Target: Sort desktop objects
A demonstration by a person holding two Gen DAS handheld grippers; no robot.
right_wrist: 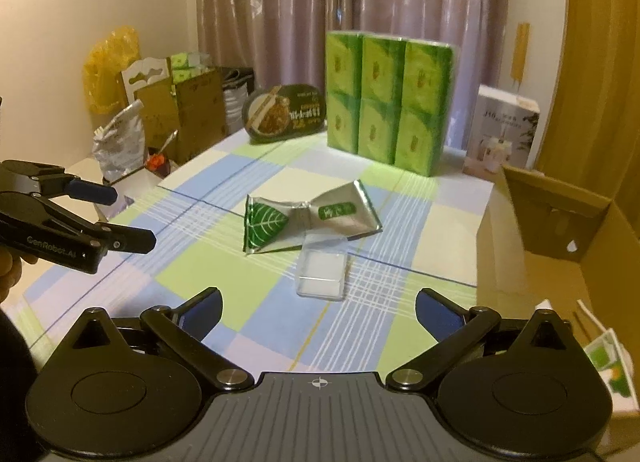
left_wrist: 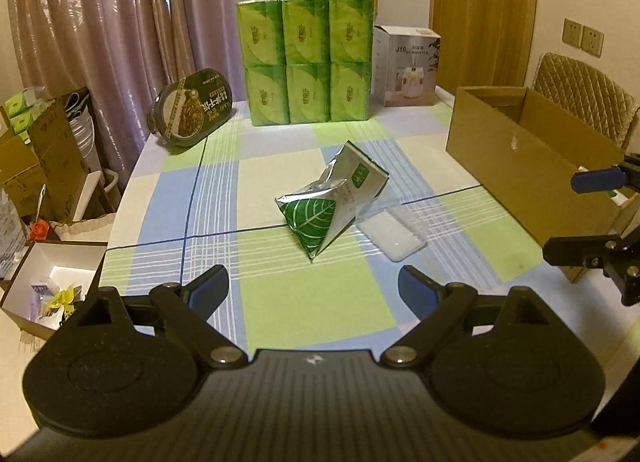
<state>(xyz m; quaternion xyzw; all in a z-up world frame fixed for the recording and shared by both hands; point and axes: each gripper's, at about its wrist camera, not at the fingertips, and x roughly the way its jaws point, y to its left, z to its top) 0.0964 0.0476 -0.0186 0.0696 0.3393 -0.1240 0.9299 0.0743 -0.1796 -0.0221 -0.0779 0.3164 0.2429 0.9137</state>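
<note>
Both grippers hover over the near edge of the desk [left_wrist: 168, 198], nothing held. Left gripper [left_wrist: 314, 284] has its fingers spread wide and empty; right gripper [right_wrist: 318, 308] likewise, wide and empty.

Key relation: the foil pouch [left_wrist: 334, 200] lies mid-desk, straight ahead of the left fingers and slightly right of their centreline. From the right wrist view it sits ahead and a bit left of centre, with the clear plastic case [right_wrist: 322, 272] lying between the right fingers and the pouch, touching or just overlapping its near edge. So the case looks nearer the right gripper; the pouch looks about equally reachable, with a cleaner line from the left.

Pouch long axis runs roughly left-right across the right view, diagonal in the left view. It is crumpled and pinched at the middle: green leaf-print end toward the left, silver end with a green label tilted up.

Cardboard box [left_wrist: 532, 166] stands open on the right side of the desk, beside the right gripper; probably the drop target, my guess only. A few items are already visible in it from the right view.

Far edge: green tissue pack [left_wrist: 306, 62], noodle bowl [left_wrist: 192, 108], white carton [left_wrist: 406, 66].
</note>
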